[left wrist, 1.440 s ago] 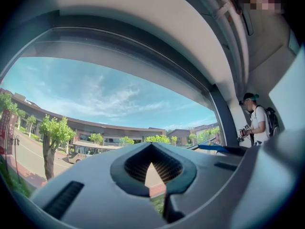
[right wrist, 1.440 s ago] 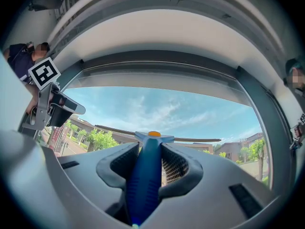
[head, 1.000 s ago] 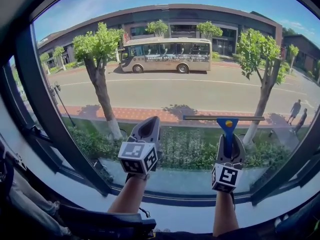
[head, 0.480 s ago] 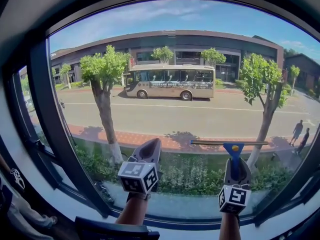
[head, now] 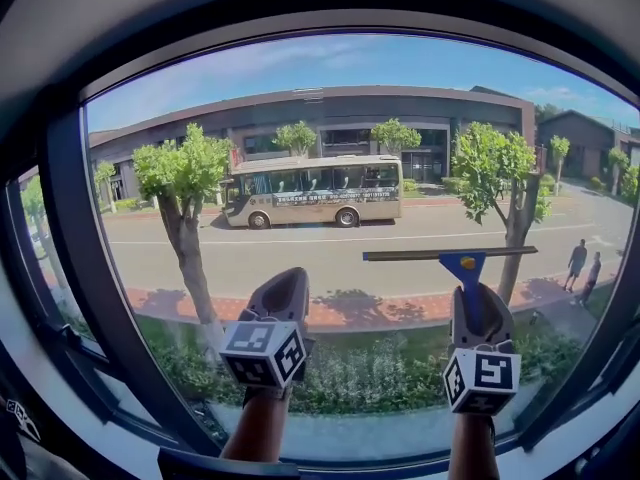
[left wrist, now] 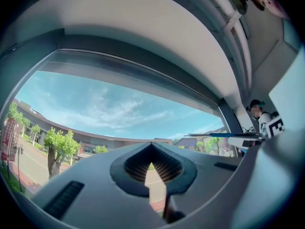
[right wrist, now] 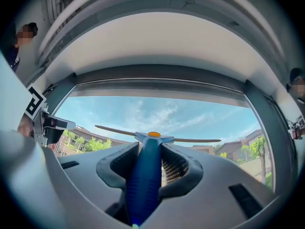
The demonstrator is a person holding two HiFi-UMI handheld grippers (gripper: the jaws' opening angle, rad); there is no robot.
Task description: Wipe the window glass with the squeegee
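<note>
Clamping one squeegee (head: 452,254), right claw (head: 478,300); left claw (head: 288,280) empty.

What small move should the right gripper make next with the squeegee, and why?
Probably raise the right gripper so the squeegee comes near the top of the glass. Its blade lies level at about mid-height of the pane, with much glass above it, and the jaws are shut on the blue handle. A downward pull from the top would then cover more glass.

The head view faces the window glass (head: 400,78) from just behind the left gripper (head: 288,280) and right gripper (head: 472,298); their views tilt upward, sharing glass and squeegee (head: 448,255).
</note>
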